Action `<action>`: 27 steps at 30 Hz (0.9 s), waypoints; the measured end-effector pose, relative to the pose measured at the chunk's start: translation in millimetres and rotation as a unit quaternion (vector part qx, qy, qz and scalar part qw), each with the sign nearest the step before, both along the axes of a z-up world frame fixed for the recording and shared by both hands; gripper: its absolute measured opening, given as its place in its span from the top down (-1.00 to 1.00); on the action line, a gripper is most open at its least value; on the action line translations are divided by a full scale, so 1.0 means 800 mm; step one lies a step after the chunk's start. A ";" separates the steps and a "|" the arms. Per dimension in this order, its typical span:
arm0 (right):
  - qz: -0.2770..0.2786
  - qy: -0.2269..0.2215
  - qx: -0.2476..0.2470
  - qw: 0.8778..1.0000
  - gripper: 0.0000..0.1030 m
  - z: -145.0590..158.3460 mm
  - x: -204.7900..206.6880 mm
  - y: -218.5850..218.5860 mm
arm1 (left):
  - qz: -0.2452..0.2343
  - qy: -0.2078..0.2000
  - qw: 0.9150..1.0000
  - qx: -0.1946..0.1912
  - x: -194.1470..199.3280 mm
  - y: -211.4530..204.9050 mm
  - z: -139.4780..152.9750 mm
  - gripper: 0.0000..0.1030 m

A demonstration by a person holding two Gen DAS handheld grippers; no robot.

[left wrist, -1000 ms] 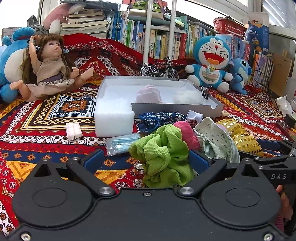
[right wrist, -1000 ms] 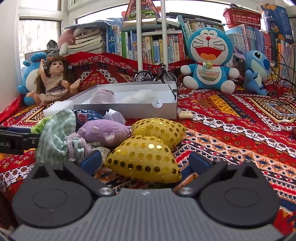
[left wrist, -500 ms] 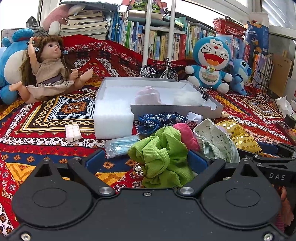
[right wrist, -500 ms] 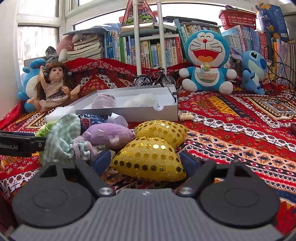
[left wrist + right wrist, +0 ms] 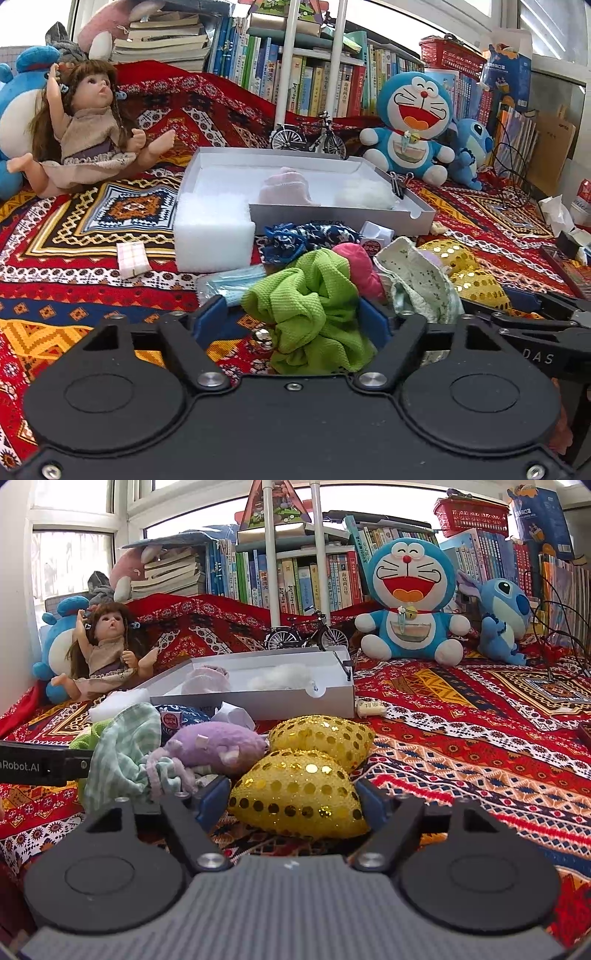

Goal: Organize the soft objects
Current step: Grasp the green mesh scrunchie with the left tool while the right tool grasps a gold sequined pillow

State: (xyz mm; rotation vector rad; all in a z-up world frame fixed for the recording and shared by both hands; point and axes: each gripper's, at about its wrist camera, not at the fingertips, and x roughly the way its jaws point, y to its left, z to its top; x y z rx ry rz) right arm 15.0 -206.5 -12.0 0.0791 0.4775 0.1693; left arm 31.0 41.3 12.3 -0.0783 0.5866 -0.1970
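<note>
A pile of soft things lies on the patterned blanket before a grey open box (image 5: 343, 216) (image 5: 258, 703) that holds a pink sock (image 5: 284, 188) and white fluff (image 5: 365, 194). My left gripper (image 5: 293, 314) has its blue jaws around a green cloth (image 5: 314, 306); the right jaw touches it and a gap shows on the left. My right gripper (image 5: 291, 797) has closed to both sides of the nearer gold sequin cushion (image 5: 299, 788). A second gold cushion (image 5: 321, 736), a purple plush (image 5: 218, 744) and a green checked cloth (image 5: 123, 746) lie beside it.
A white foam block (image 5: 212, 240), a blue mask (image 5: 232, 280), a navy patterned cloth (image 5: 306, 236) and a pink cloth (image 5: 356, 266) lie near the box. A doll (image 5: 88, 140), a Doraemon plush (image 5: 413, 125), a Stitch plush (image 5: 502, 616), a toy bicycle (image 5: 308, 138) and bookshelves stand behind.
Both grippers narrowed: the left jaws drew in around the green cloth, the right jaws closed onto the near gold cushion. Both moved slightly forward.
</note>
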 end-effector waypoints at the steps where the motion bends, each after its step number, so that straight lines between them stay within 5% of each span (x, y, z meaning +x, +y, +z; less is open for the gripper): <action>1: 0.000 0.000 0.000 1.000 -0.47 -0.001 -0.001 0.001 | -0.002 0.002 1.000 -0.003 0.000 0.000 0.000 -0.28; 13: -0.003 0.000 0.000 1.000 -0.41 -0.002 -0.002 0.001 | 0.002 -0.005 1.000 0.008 -0.008 -0.003 0.003 0.14; 27: -0.014 -0.005 0.002 1.000 -0.32 0.005 -0.011 0.003 | 0.005 -0.023 1.000 0.017 -0.022 0.002 0.013 0.27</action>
